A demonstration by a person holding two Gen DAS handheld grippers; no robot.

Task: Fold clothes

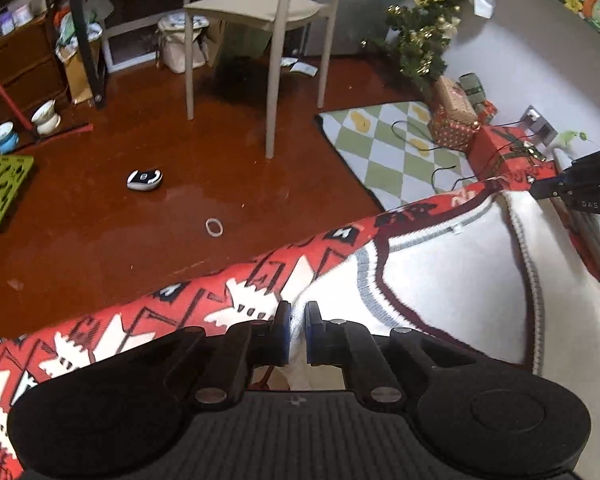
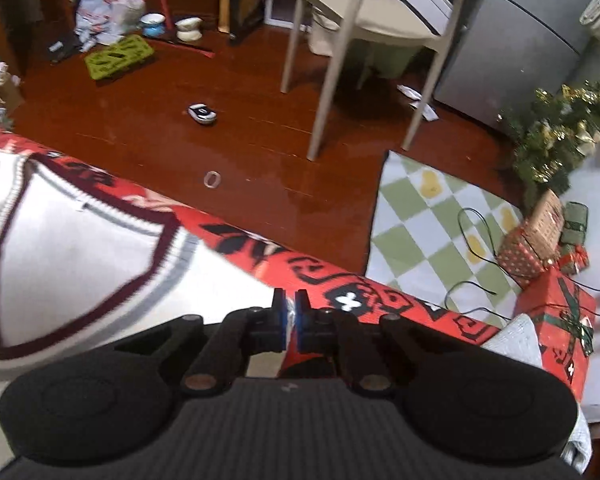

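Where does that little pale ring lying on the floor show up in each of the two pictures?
Left wrist view: the ring lies left of centre on the red-brown floor, just beyond the patterned red cloth.
Right wrist view: the ring is left of centre, higher up, on the floor.
Shared landmark: the beige chair stands behind it.

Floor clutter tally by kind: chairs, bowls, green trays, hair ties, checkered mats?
Chair: 1
Bowls, blue and white: 2
Green tray: 1
Hair tie: 1
Checkered mat: 1
Total: 6
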